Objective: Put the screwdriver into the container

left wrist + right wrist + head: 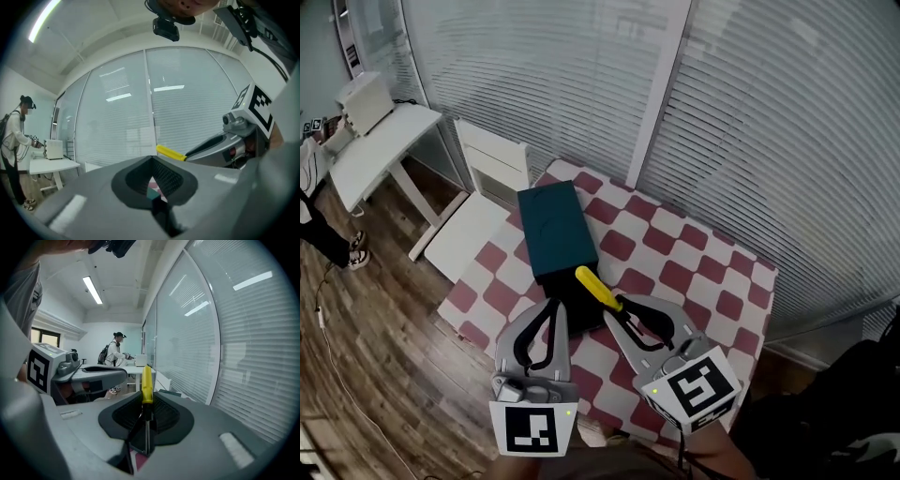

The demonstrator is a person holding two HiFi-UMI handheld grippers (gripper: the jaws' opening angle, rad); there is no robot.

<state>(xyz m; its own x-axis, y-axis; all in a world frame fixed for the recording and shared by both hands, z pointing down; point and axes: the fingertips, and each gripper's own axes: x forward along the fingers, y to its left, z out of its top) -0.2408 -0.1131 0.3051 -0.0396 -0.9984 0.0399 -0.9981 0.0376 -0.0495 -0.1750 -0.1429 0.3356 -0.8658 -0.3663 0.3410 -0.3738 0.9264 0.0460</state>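
Checkered table [705, 274] bears a teal container [556, 230] near a white chair [492, 165], right gripper [617, 315] pinching the screwdriver [596, 287], left gripper [555, 306] closed on nothing.

Your head view is bright and evenly lit, sharp across the checkered surface [694, 253], with only soft shadows on it. Both gripper views bow hard at the edges into a dark round rim, and the ceiling light strip [93, 290] repeats as pale streaks on the glass wall [234, 324]. Close to the lens, the left hand-held gripper [151, 161] is blurred, with dull glare patches on its grey body.
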